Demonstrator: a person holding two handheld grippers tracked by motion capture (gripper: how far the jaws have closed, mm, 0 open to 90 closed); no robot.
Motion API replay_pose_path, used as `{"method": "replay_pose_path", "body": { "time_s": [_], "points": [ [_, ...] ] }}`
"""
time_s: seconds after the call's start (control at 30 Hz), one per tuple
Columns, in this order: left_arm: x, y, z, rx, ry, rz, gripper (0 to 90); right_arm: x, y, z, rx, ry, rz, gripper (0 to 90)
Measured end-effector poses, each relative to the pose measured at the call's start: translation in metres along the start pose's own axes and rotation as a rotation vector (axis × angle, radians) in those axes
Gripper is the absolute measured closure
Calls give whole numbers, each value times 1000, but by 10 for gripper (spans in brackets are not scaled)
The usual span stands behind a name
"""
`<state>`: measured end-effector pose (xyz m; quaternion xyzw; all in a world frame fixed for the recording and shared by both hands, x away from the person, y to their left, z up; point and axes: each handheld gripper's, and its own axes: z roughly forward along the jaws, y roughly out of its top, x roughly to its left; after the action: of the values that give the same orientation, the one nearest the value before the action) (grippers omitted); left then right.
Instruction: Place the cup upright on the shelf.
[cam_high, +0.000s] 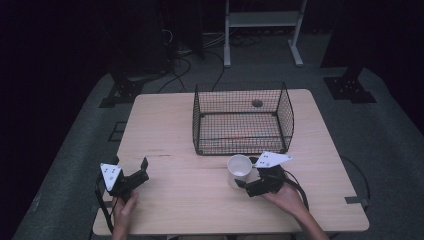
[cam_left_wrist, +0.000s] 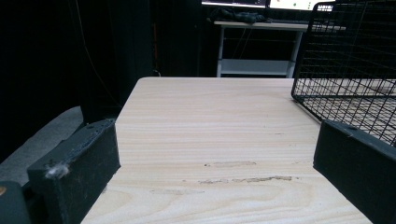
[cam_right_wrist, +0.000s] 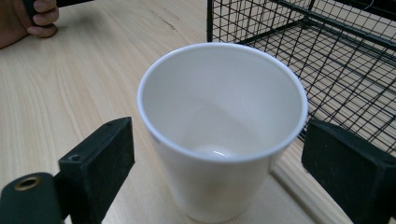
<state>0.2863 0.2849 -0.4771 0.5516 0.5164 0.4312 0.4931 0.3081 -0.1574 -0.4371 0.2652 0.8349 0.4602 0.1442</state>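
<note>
A white empty cup (cam_high: 239, 168) stands upright on the wooden table (cam_high: 165, 125), just in front of a black wire basket (cam_high: 285, 115). My right gripper (cam_high: 247, 174) is open with one jaw on each side of the cup (cam_right_wrist: 219, 140), and a small gap shows on both sides. The basket (cam_right_wrist: 327, 46) rises right behind the cup. My left gripper (cam_high: 140, 180) rests near the table's front left, open, with bare wood between its jaws (cam_left_wrist: 215, 163). The basket's corner (cam_left_wrist: 345, 60) stands ahead to its right.
The person's other hand (cam_right_wrist: 28, 18) shows far off across the table in the right gripper view. A white metal frame (cam_high: 262, 20), cables and dark stands are on the floor behind the table. A small dark round spot (cam_high: 257, 103) shows through the basket's back.
</note>
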Motion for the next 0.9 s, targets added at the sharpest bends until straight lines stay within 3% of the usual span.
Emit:
{"method": "replay_pose_path", "body": {
  "time_s": [0.2, 0.33, 0.57, 0.77, 0.9],
  "points": [
    [0, 0, 0, 0, -1, 1, 0, -2, 4, 8, -8, 32, 6, 90],
    [0, 0, 0, 0, 0, -2, 0, -4, 7, 10, -10, 42, 6, 193],
    [0, 0, 0, -2, -1, -4, 0, -3, 11, 8, 14, 44, 4, 195],
    [0, 0, 0, 0, 0, -1, 0, -3, 27, -1, -6, 129, 11, 196],
    [0, 0, 0, -1, 0, -1, 0, -4, 40, -6, -15, 140, -6, 196]
  ]
}}
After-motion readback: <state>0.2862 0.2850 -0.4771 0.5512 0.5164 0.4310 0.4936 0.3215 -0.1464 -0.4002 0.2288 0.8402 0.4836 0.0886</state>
